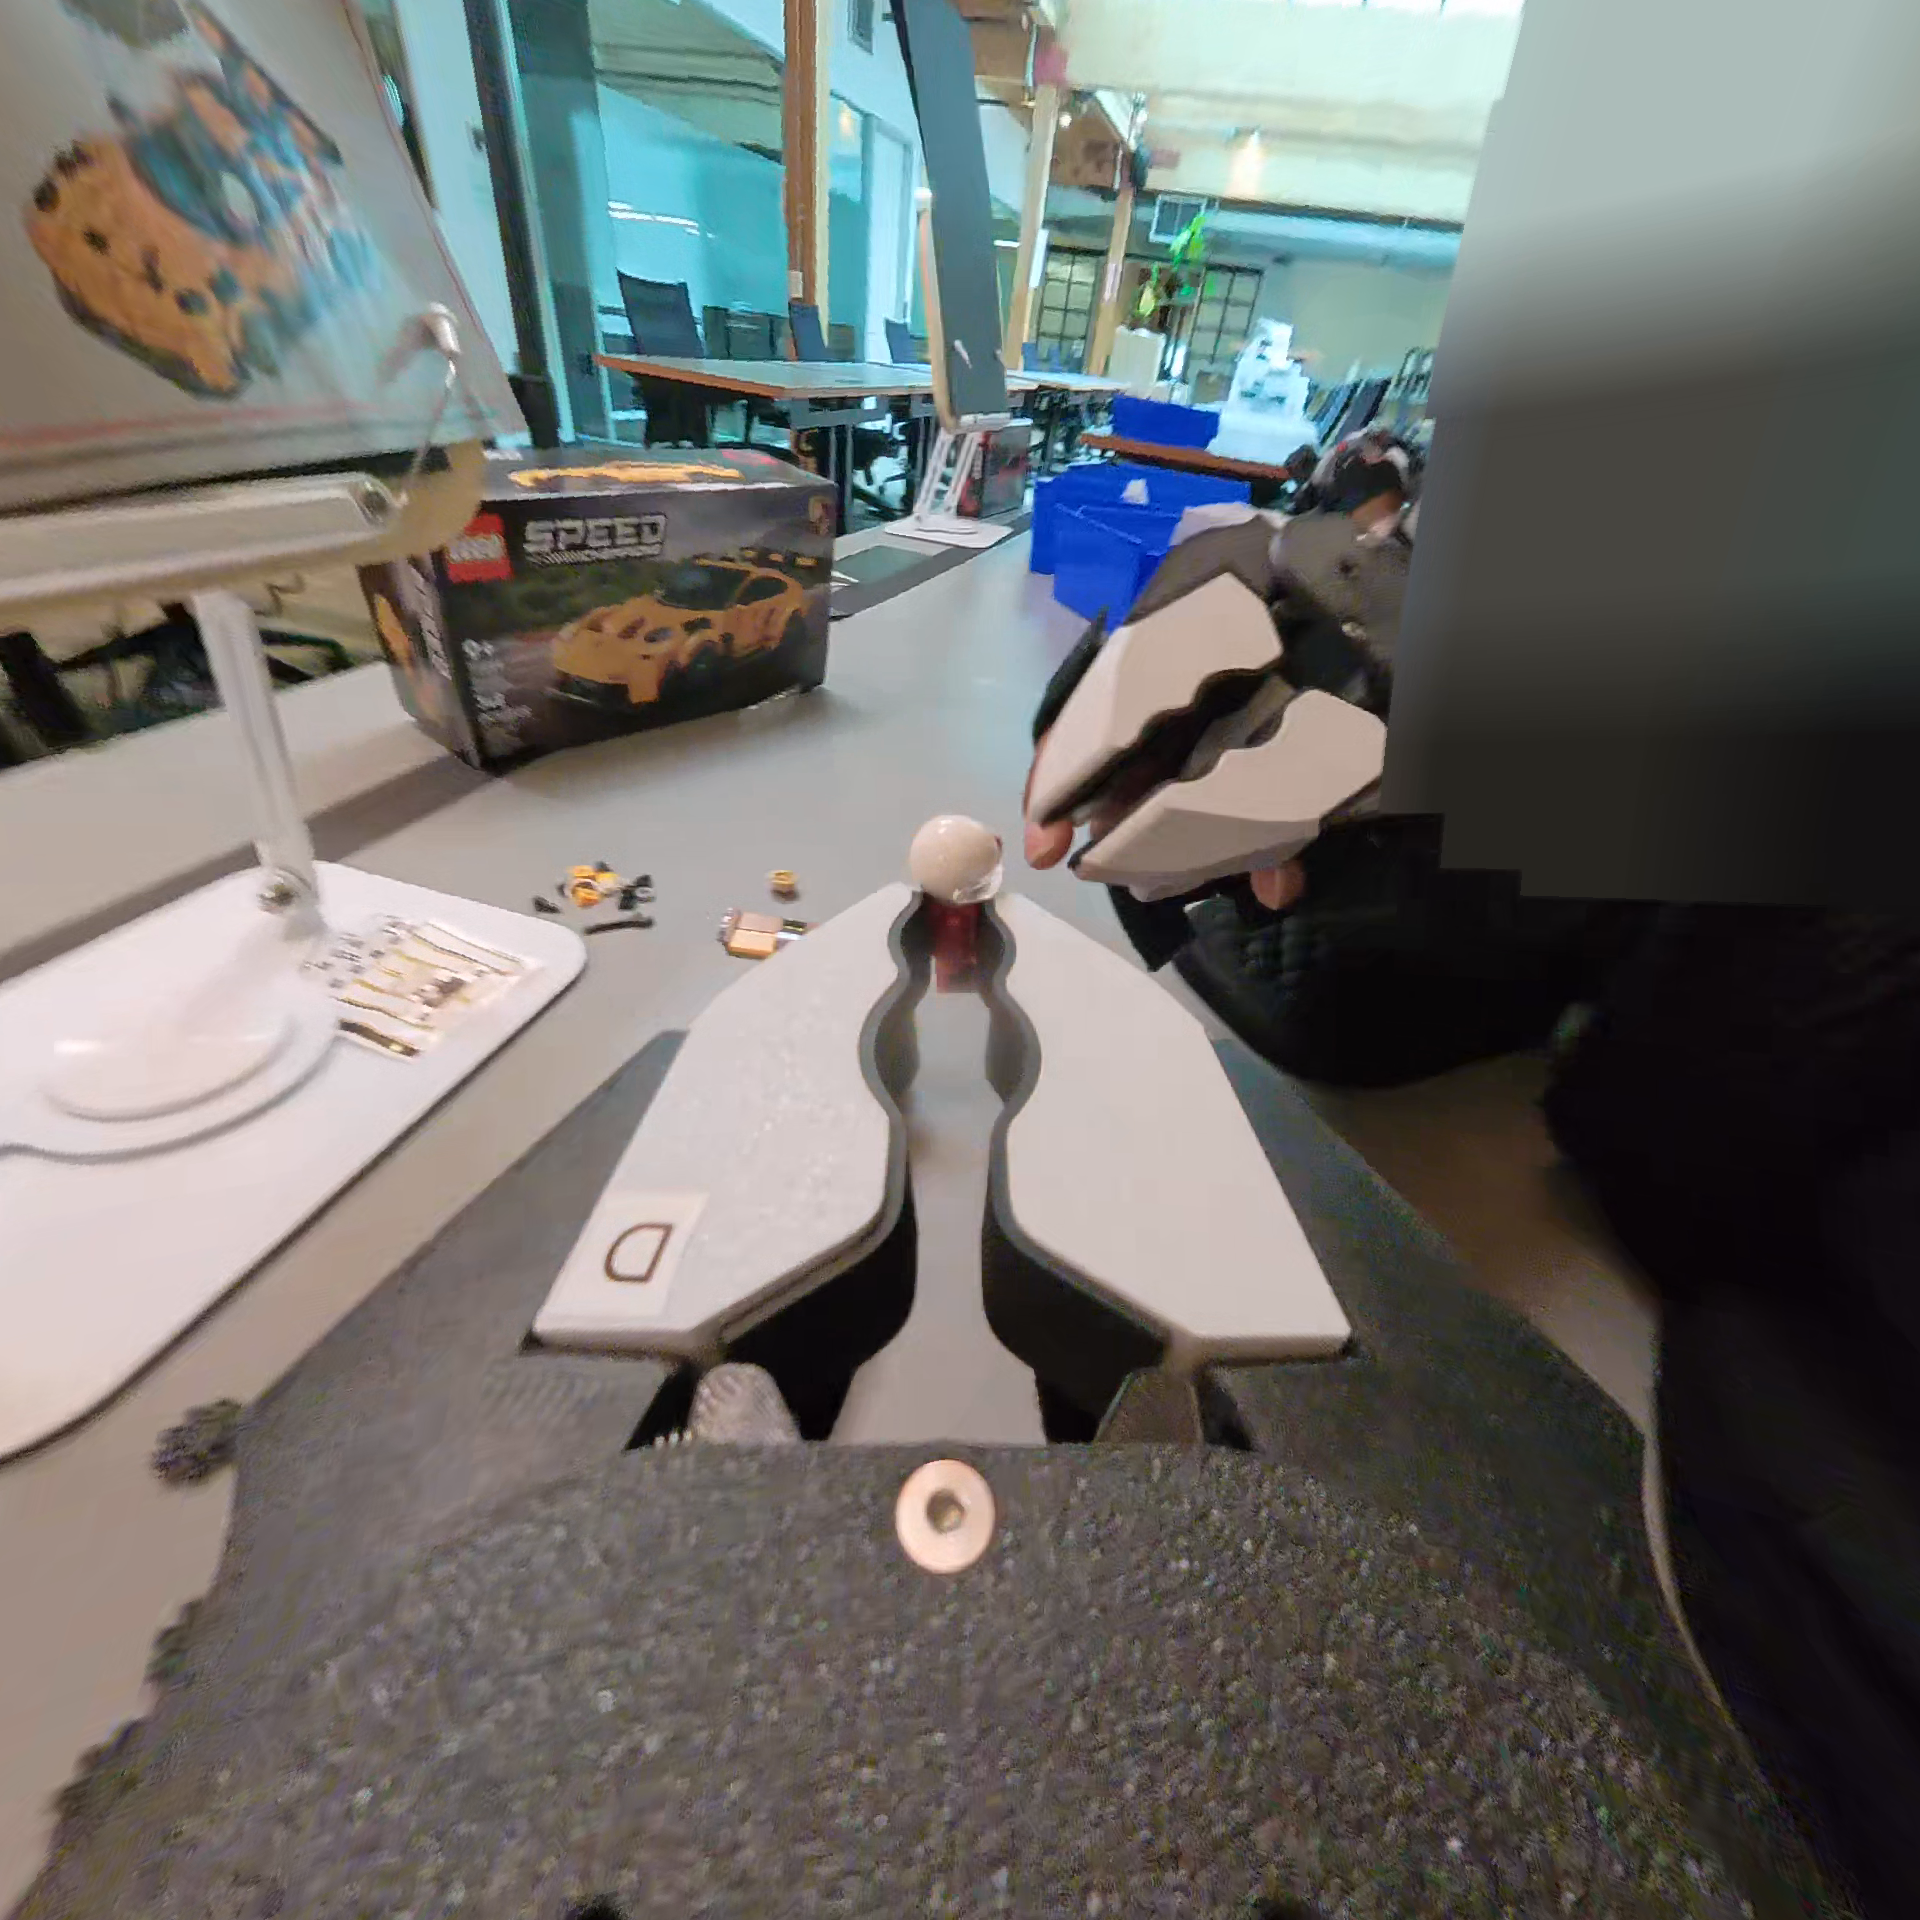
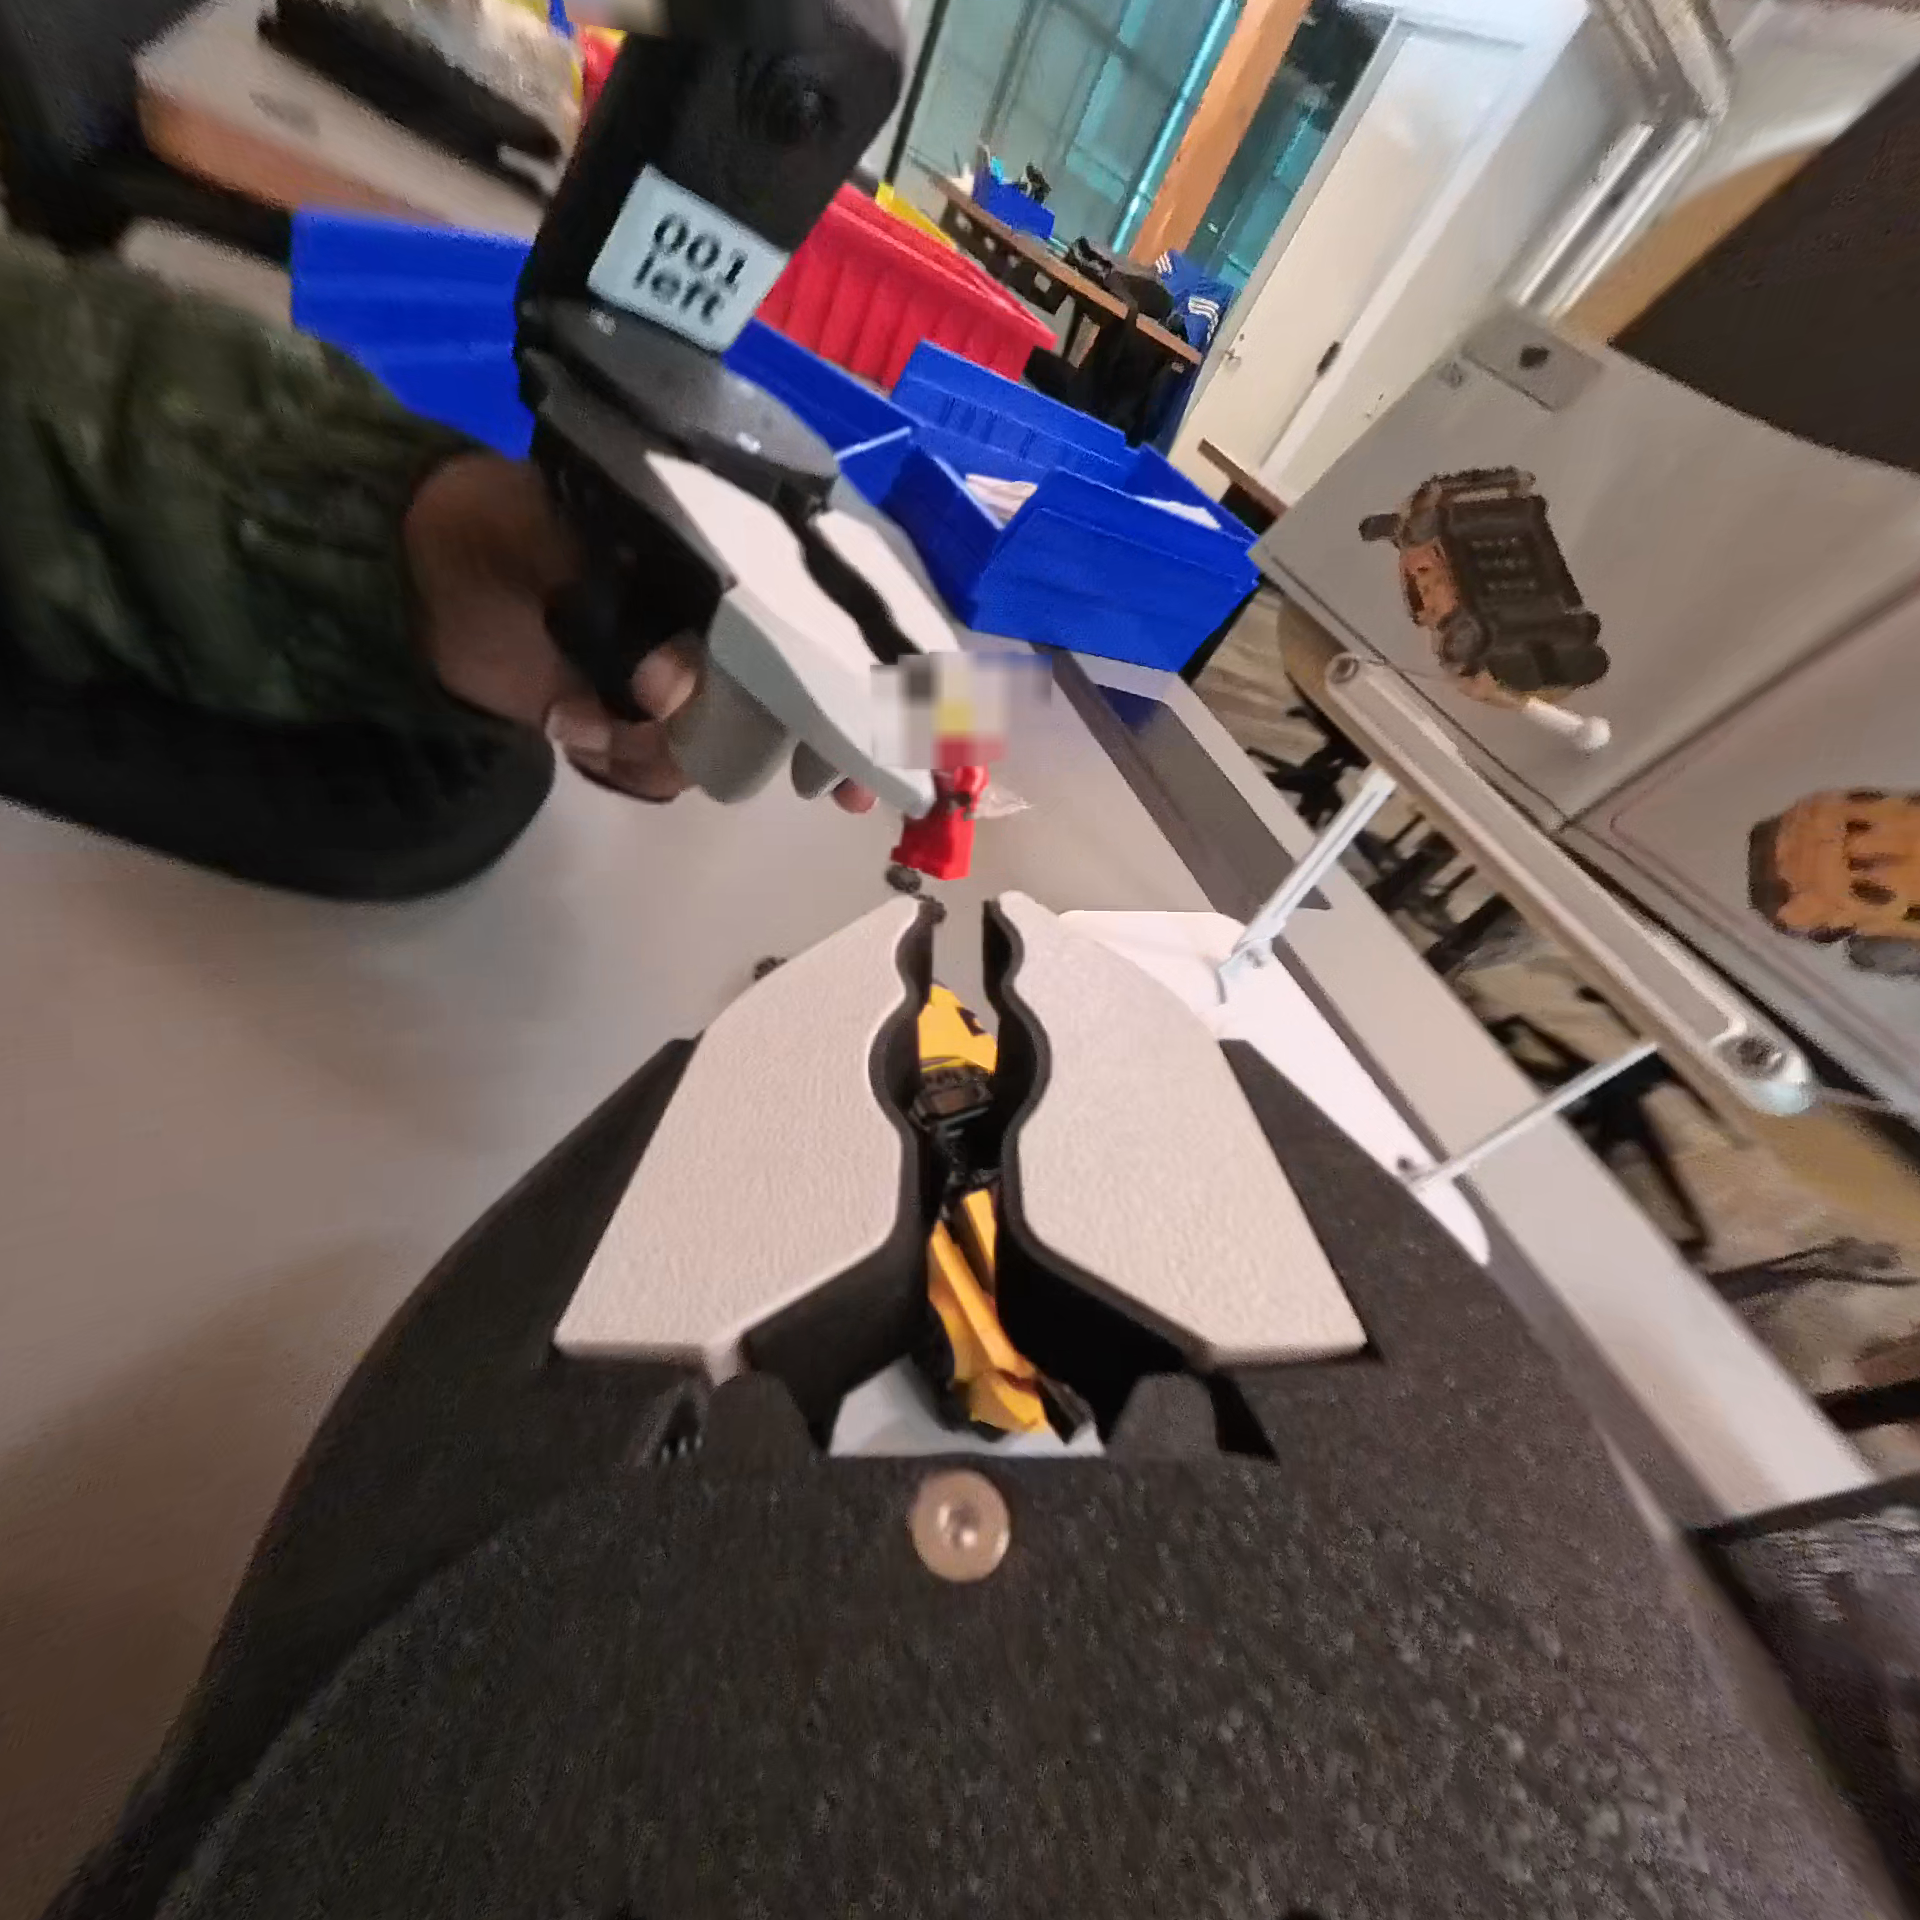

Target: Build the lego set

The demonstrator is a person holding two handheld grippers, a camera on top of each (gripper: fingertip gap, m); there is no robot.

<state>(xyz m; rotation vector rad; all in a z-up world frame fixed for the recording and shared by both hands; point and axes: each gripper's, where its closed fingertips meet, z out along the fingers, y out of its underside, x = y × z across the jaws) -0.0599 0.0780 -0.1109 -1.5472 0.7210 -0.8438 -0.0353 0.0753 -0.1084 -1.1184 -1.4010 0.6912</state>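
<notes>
Left gripper [image 1: 951, 914] clamped on minifigure [image 1: 956, 883], upright. Right gripper [image 2: 956, 914] pinching, probably, yellow car [image 2: 961, 1226], tips just beside minifigure, lengthwise along fingers.

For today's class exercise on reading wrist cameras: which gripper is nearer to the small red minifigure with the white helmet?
Left. The left gripper pinches the small red minifigure with the white helmet between its fingertips. The right gripper hovers just beside it, apart, and appears shut on a yellow car model.

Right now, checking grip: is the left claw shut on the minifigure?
Shut. The left claw pinches the red minifigure at its fingertips; its white helmet sticks out.
</notes>
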